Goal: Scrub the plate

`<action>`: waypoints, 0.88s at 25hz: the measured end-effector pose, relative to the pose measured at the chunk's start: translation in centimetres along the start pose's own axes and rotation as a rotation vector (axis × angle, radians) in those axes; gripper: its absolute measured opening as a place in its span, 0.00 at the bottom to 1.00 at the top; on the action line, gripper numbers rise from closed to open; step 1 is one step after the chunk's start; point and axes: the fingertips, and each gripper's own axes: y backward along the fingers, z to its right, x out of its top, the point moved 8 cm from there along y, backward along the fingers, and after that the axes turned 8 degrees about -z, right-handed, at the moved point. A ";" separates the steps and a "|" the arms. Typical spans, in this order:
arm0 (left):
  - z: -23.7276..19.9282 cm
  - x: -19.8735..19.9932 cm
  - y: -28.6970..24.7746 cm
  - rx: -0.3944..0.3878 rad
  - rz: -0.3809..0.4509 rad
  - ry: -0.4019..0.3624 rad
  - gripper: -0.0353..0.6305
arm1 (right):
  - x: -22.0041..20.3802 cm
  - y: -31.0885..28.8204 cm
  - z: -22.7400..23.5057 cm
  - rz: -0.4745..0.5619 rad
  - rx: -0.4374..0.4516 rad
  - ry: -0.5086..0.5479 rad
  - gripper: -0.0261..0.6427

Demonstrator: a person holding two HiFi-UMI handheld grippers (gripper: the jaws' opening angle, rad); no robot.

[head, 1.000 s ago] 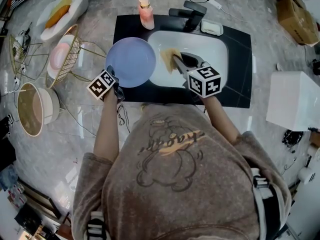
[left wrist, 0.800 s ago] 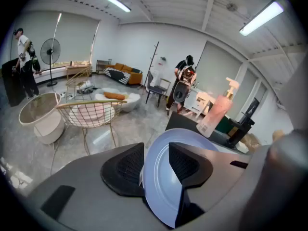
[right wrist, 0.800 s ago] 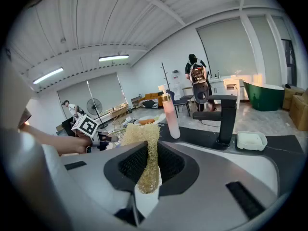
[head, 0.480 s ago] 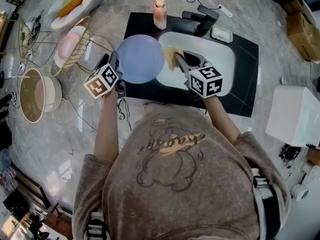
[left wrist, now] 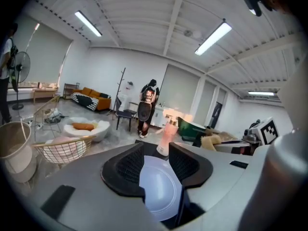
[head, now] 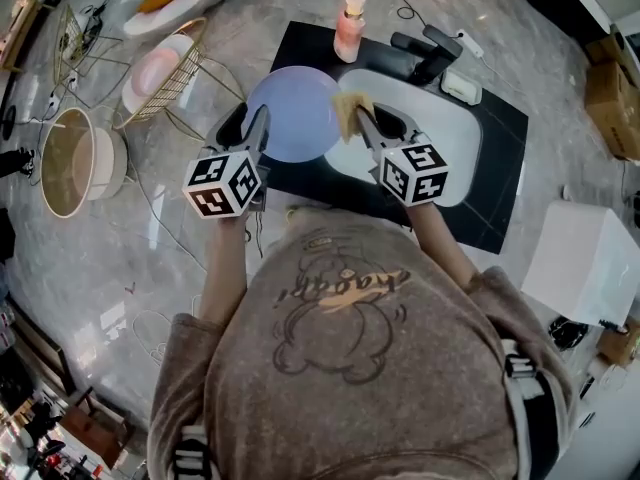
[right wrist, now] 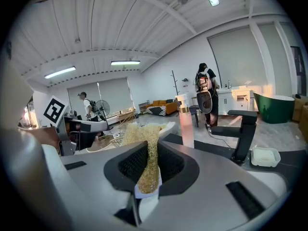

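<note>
Above the left rim of the sink (head: 455, 153), the blue plate (head: 295, 113) stands tilted, its near edge gripped by the left claw (left wrist: 157, 163), whose jaws have just been opening slightly. The right claw (right wrist: 148, 165) pinches a yellow loofah (head: 348, 110) at the plate's right edge.

The left gripper (head: 248, 126) has raised the plate (head: 293, 113) from low beside the sink (head: 455, 143). Its jaws have just been opening a little wider, with the plate's rim between them. The right gripper (head: 378, 128) has brought the sponge (head: 350, 108) up out of the basin to the plate's right edge.
</note>
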 end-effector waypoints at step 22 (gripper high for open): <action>0.0 -2.4 1.8 0.014 0.128 0.006 0.08 | -1.2 0.5 -0.9 0.065 -0.015 0.017 0.11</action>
